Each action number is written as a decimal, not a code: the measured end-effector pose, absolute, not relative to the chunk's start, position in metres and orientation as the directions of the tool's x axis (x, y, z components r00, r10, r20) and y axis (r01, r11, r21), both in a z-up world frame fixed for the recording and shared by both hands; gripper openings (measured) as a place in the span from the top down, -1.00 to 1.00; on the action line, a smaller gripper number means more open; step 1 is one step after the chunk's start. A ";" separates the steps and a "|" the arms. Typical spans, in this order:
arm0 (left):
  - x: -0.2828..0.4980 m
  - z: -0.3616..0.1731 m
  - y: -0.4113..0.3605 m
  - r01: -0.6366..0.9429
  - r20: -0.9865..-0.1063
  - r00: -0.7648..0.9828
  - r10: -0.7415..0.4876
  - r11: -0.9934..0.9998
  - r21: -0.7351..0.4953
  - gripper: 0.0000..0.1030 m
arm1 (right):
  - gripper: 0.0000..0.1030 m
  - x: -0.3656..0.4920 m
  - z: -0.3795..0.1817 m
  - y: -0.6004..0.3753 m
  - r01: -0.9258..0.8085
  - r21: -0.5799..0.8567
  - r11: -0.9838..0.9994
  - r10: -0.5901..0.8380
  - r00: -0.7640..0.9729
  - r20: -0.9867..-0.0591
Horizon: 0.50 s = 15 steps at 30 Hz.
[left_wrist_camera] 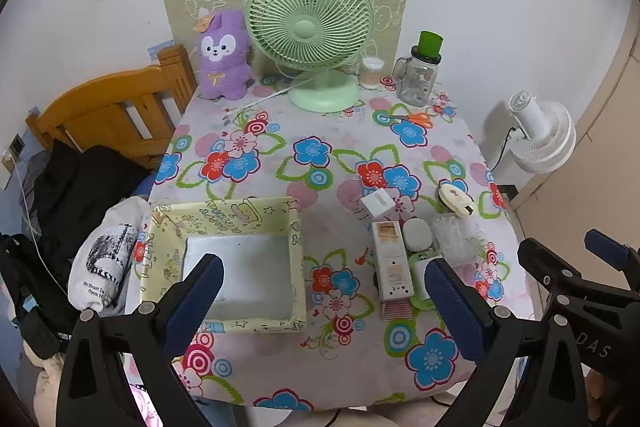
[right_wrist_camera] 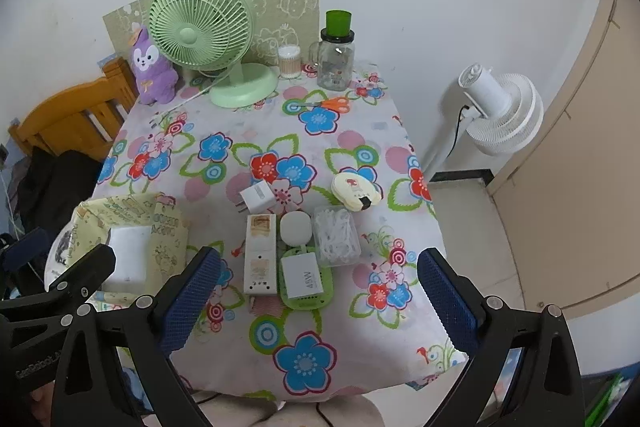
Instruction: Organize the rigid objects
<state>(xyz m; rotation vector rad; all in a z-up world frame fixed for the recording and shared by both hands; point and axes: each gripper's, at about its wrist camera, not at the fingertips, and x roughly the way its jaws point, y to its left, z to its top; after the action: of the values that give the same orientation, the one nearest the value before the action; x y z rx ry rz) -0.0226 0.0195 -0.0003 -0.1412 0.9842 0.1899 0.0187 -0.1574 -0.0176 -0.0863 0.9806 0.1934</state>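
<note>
Right wrist view: long white power strip (right_wrist_camera: pixel 261 254) lies frame centre on tabletop (right_wrist_camera: pixel 248 123), long axis running top to bottom. Right tongs (right_wrist_camera: pixel 318 301) and left tongs (left_wrist_camera: pixel 324 301) gape wide, empty.

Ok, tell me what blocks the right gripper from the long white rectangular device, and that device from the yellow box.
Nothing visible blocks either. The right gripper is open above the table's near edge, with bare floral tablecloth before the long white rectangular device. Only cloth lies between it and the empty yellow patterned box to its left.
</note>
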 end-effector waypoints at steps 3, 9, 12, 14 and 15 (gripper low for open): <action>-0.022 -0.001 0.020 -0.224 -0.841 0.533 0.094 0.974 -0.032 -0.97 | -0.95 0.019 -0.019 -0.157 -0.201 0.019 0.979 0.126 0.536 -0.835; -0.020 -0.003 0.022 -0.221 -0.846 0.523 0.098 0.975 -0.023 -0.97 | -0.95 0.020 -0.019 -0.155 -0.201 0.011 0.979 0.120 0.539 -0.833; -0.019 -0.003 0.021 -0.221 -0.847 0.523 0.098 0.975 -0.023 -0.97 | -0.95 0.020 -0.019 -0.154 -0.202 0.011 0.979 0.121 0.541 -0.832; -0.019 -0.003 0.020 -0.220 -0.847 0.523 0.099 0.975 -0.022 -0.97 | -0.95 0.022 -0.018 -0.155 -0.201 0.012 0.979 0.122 0.540 -0.833; -0.018 -0.003 0.020 -0.221 -0.847 0.523 0.100 0.975 -0.021 -0.97 | -0.95 0.022 -0.018 -0.155 -0.201 0.013 0.979 0.122 0.541 -0.832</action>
<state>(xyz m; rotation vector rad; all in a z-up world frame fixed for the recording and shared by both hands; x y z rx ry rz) -0.0181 0.0200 -0.0031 -0.1313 1.0035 0.1926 0.0223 -0.1548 -0.0182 -0.0881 0.9811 0.1922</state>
